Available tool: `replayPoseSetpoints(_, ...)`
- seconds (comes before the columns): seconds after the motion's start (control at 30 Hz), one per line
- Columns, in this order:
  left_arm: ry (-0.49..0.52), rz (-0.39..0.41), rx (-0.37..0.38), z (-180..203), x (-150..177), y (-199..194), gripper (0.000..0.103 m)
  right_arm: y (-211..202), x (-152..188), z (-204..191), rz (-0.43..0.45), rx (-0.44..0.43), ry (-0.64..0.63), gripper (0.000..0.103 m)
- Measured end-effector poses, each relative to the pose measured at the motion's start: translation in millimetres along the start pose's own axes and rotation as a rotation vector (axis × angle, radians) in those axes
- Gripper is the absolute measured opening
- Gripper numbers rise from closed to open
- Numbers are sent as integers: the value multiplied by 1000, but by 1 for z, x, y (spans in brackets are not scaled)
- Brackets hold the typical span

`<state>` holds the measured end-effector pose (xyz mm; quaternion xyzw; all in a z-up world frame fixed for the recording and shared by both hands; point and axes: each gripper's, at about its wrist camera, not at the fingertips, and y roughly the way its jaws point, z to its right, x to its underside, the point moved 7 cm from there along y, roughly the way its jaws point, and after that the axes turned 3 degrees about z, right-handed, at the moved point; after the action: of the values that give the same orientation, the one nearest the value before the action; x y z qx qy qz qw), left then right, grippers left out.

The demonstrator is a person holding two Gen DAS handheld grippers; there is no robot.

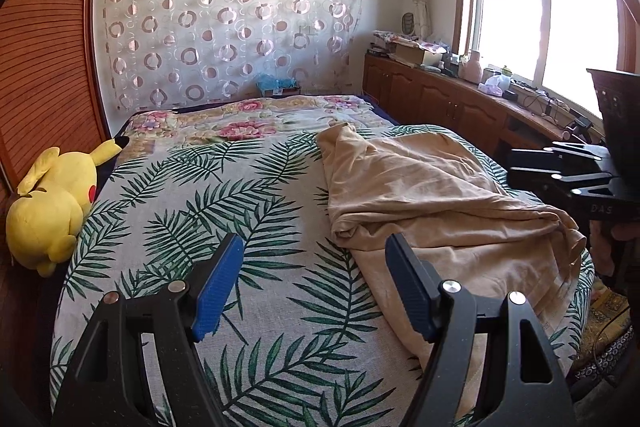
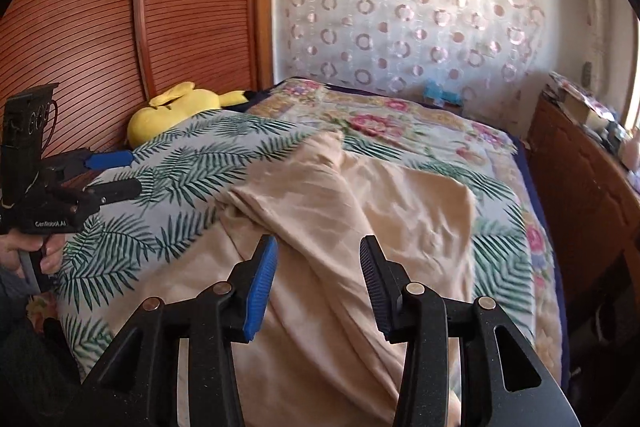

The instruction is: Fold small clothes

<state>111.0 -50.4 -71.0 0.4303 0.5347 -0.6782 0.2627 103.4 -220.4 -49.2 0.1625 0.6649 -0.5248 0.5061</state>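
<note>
Covering most of the bed is a palm-leaf printed sheet (image 1: 240, 187), and on its right half a beige garment (image 1: 440, 195) is spread, partly folded over itself, with its near end draped over the mattress edge. A loose, rumpled ridge is left where the upper layer is doubled, so a crooked fold may be set if the next grasp is taken there. The hanging end could be dragged off the bed if only one layer is caught. A yellow plush toy (image 1: 52, 203) lies well apart at the headboard side. The left gripper (image 1: 314, 263) is held spread over bare sheet, nothing between its pads; the right gripper (image 2: 318, 267) is parted above the garment, gripping nothing.
</note>
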Motion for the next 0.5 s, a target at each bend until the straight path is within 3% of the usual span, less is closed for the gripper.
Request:
replayPoseSetpoints(0.23, -31, -2, -9, -15, 5, -2, 74, 71, -14, -29, -110, -86, -58, 45)
replayPoseSetpoints(0.5, -54, -7, -20, -29, 11, -4, 74, 126, -19, -55, -194, -119, -115, 45)
